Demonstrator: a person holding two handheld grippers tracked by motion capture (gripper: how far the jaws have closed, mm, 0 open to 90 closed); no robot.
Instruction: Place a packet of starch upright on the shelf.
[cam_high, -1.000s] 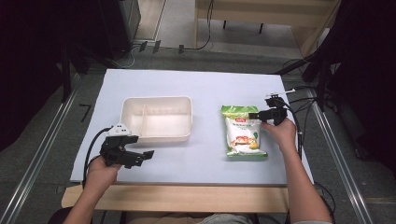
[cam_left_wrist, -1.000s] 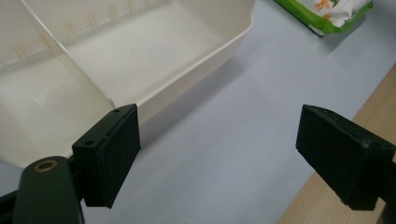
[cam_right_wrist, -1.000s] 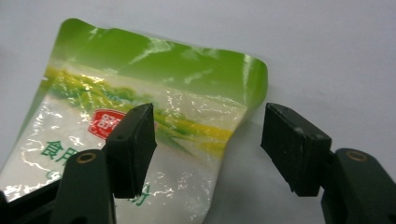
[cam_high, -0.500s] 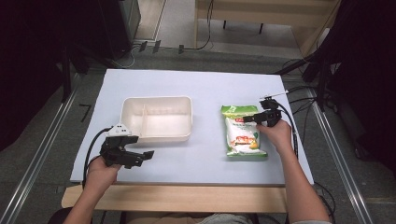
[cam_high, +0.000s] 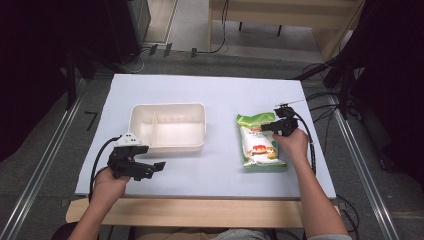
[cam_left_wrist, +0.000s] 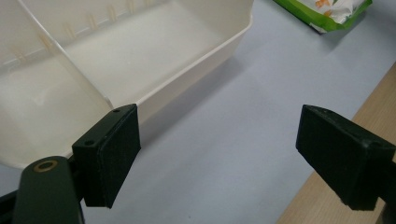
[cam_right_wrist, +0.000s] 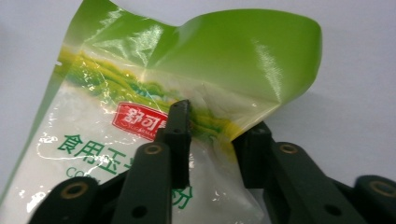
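Observation:
A green and white snack bag (cam_high: 260, 145) lies flat on the right half of the table. My right gripper (cam_high: 275, 125) sits at the bag's far right corner. In the right gripper view its jaws stand close together, pinching the bag (cam_right_wrist: 140, 93) just below the green top seal, whose corner curls upward; right gripper (cam_right_wrist: 212, 135) is shut on it. A cream plastic tray (cam_high: 167, 145) with a divider rests left of centre, with nothing inside. My left gripper (cam_high: 152, 167) hovers at the tray's near left corner, jaws wide apart; left gripper (cam_left_wrist: 219, 149) holds nothing.
The pale blue table mat (cam_high: 220, 170) ends at a wooden front edge (cam_high: 200, 210). Cables (cam_high: 320, 107) trail off the right side. The tray's near wall (cam_left_wrist: 196, 65) is close ahead of my left jaws.
My right gripper has slid left and slightly nearer onto the bag's top corner and closed on it. The left gripper has stayed put.

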